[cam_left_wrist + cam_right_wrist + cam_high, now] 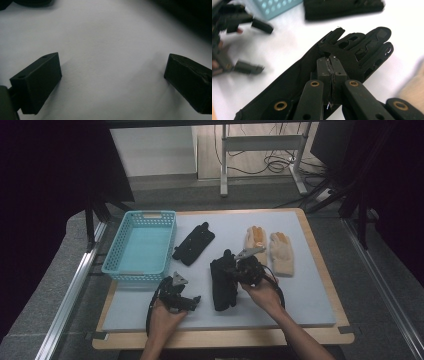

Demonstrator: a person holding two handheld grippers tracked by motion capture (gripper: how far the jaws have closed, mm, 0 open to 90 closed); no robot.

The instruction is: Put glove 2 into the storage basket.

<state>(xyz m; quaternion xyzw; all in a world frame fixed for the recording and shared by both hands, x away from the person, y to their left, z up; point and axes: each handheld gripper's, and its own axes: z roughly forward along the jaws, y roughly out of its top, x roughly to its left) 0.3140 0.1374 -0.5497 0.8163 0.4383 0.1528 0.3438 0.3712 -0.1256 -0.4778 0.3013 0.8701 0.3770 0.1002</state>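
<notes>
The right gripper has its fingers clamped on a black glove above the counter; the left gripper rests with fingers apart.

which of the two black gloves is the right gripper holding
The black glove nearer the person, mid-table, pinched in the right gripper. The other black glove lies free beside the blue basket.

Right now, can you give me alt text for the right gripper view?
The right tool is shut on a black glove, pinching it near the palm above a white table. Beyond lie a second black glove, a blue basket's corner and the blurred left tool.
</notes>
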